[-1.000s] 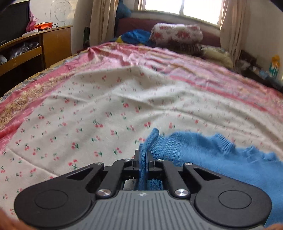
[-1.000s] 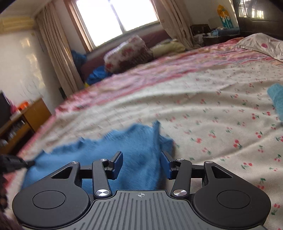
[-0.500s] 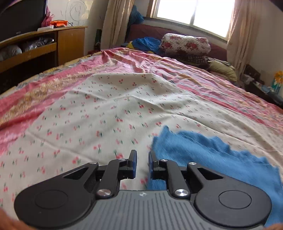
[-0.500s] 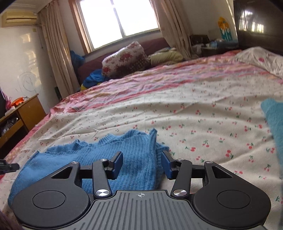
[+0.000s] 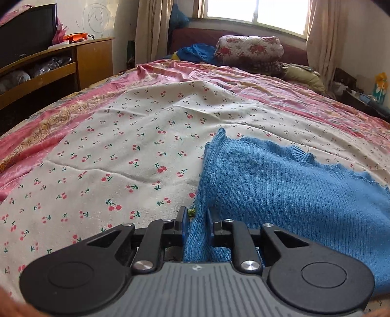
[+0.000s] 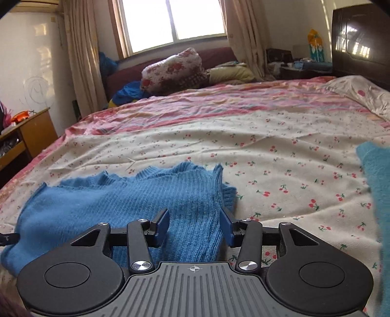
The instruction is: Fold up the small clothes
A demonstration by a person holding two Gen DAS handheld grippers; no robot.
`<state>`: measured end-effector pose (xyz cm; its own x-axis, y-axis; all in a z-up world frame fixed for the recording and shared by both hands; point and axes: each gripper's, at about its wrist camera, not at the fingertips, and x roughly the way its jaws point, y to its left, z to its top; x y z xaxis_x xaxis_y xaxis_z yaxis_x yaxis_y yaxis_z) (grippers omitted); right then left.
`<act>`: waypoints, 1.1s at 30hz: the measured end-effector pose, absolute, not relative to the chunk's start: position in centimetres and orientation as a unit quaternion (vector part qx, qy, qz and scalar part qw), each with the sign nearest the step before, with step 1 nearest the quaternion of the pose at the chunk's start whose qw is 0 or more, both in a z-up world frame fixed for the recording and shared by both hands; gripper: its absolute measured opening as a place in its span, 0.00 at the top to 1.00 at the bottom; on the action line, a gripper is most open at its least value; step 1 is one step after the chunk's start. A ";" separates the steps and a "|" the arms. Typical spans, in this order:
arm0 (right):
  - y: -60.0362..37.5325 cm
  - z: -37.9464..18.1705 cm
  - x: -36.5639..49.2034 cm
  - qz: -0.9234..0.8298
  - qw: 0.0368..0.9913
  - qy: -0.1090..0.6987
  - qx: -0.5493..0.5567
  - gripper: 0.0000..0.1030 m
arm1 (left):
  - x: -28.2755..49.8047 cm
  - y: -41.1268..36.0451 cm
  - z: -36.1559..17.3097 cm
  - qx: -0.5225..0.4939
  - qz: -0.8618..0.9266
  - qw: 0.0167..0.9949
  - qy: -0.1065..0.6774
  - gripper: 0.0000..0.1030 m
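A home bedroom: cherry-print bed (image 5: 136,146), curtained window (image 6: 173,22), wooden TV cabinet (image 5: 80,61).

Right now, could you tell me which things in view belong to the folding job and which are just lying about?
Job:
blue knit sweater
left gripper
right gripper
bed sheet

Lying about:
floral quilt roll
teal cloth
wooden cabinet

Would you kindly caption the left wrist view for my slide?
Left gripper, open, straddles the blue sweater's edge on the bed.
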<state>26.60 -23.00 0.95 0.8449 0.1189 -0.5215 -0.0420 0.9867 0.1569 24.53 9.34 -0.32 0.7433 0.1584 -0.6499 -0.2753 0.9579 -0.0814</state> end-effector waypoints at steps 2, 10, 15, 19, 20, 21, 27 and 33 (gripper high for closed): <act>-22.4 1.4 25.9 0.041 0.961 0.267 0.055 0.57 | 24.5 9.4 -0.4 -0.087 0.115 0.931 0.336 0.76; -22.6 0.1 27.3 0.006 0.943 0.326 0.066 0.57 | 23.9 9.8 -0.7 -0.097 0.102 0.934 0.329 0.76; -21.2 1.9 26.7 -0.009 0.951 0.307 0.035 0.57 | 23.8 10.4 -0.8 -0.109 0.089 0.934 0.329 0.76; -20.2 1.9 26.4 -0.008 0.950 0.313 0.023 0.57 | 23.7 11.0 -0.8 -0.121 0.079 0.933 0.330 0.76; -20.0 1.5 26.5 -0.008 0.946 0.322 0.016 0.57 | 23.7 11.1 -0.8 -0.124 0.077 0.932 0.331 0.76; -19.7 0.9 26.8 -0.008 0.942 0.337 0.007 0.57 | 23.7 11.2 -0.8 -0.126 0.075 0.932 0.332 0.76; -18.4 2.5 27.2 -0.012 0.940 0.340 -0.016 0.57 | 23.3 11.8 -0.7 -0.143 0.066 0.929 0.334 0.75; -14.4 4.6 27.2 0.039 0.943 0.329 -0.030 0.57 | 22.5 12.7 -0.4 -0.165 0.063 0.926 0.333 0.75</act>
